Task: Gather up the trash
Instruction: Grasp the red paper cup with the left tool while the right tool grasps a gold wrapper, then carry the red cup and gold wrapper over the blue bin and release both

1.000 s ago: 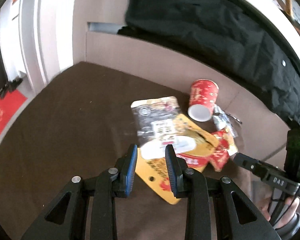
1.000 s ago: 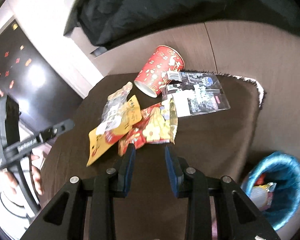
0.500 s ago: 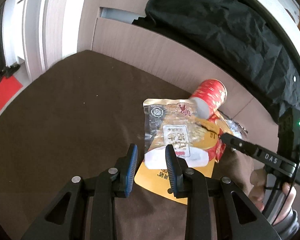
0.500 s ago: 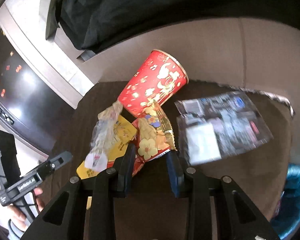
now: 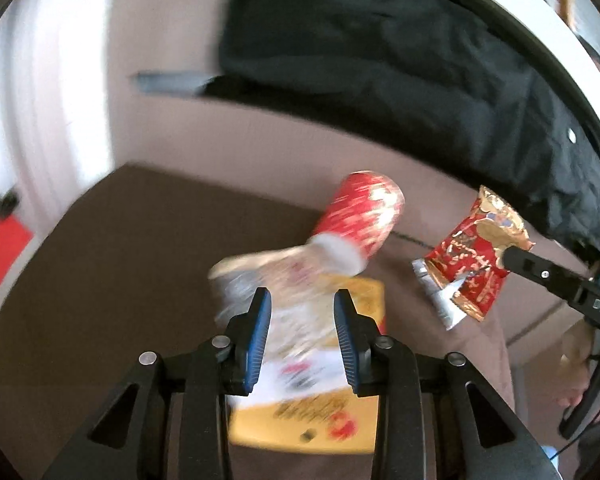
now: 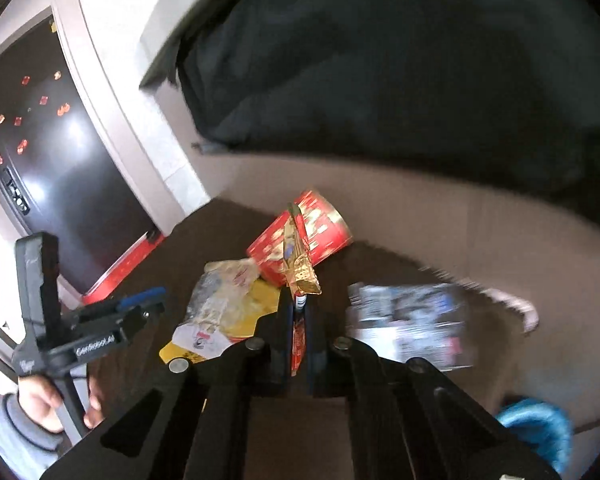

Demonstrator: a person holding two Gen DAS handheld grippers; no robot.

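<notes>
Right gripper is pinched tight on the red-and-gold snack wrapper, which hangs in the air at the right of the left wrist view, clear of the brown cushion. Left gripper has its jaws opening, poised over the yellow packet and not pressing it — that view is blurred. Judging by its look, the wrapper is feather-light, crinkly and slick foil, so a firm nip near a sealed edge should serve; it is torn, with silver lining showing at its lower corner. A red paper cup lies on its side mid-frame, and a blue bin sits lower right.
</notes>
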